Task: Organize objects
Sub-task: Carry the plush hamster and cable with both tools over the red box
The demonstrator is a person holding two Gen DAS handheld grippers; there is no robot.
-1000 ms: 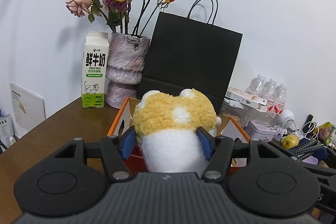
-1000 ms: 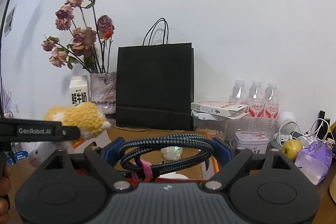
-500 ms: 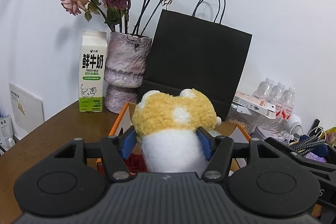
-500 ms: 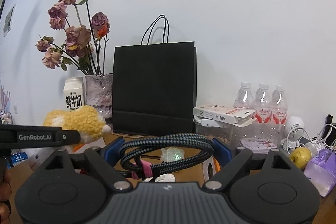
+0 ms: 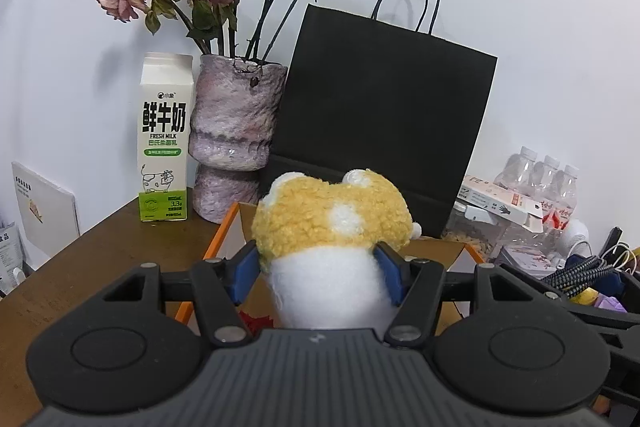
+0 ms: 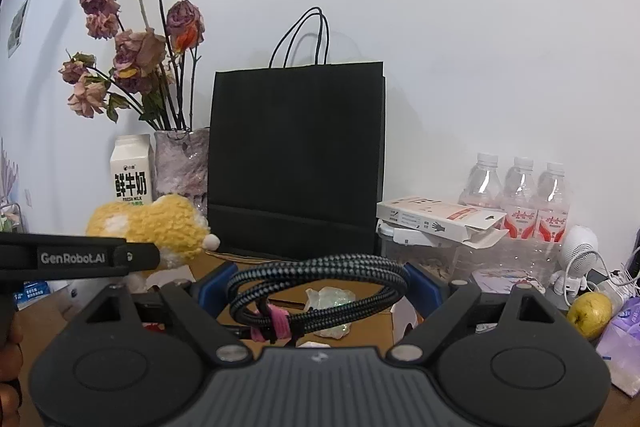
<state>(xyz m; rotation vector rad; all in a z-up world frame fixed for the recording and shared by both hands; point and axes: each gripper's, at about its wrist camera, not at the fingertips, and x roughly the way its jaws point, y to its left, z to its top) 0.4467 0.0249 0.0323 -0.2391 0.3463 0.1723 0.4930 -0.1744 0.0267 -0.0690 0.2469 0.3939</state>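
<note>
A yellow and white plush toy (image 5: 332, 227) sits between the blue pads of my left gripper (image 5: 318, 275), which is shut on its white body. It hangs over the near left part of an open cardboard box with orange edges (image 5: 224, 235). In the right wrist view the same plush toy (image 6: 160, 223) shows at the left. My right gripper (image 6: 316, 287) is shut on a coiled grey braided cable (image 6: 320, 265) bound with a pink tie, held above the box floor (image 6: 368, 327). A pale crumpled item (image 6: 330, 297) lies in the box.
A black paper bag (image 5: 380, 115) stands behind the box against the wall. Left of it are a vase of dried roses (image 5: 234, 131) and a milk carton (image 5: 164, 139). To the right are water bottles (image 6: 520, 195), a glove carton (image 6: 436, 221), a yellow fruit (image 6: 588, 313) and cables.
Both grippers have moved forward over the table toward the bag and box, so the bag, vase and carton look larger. Each still holds its object.
</note>
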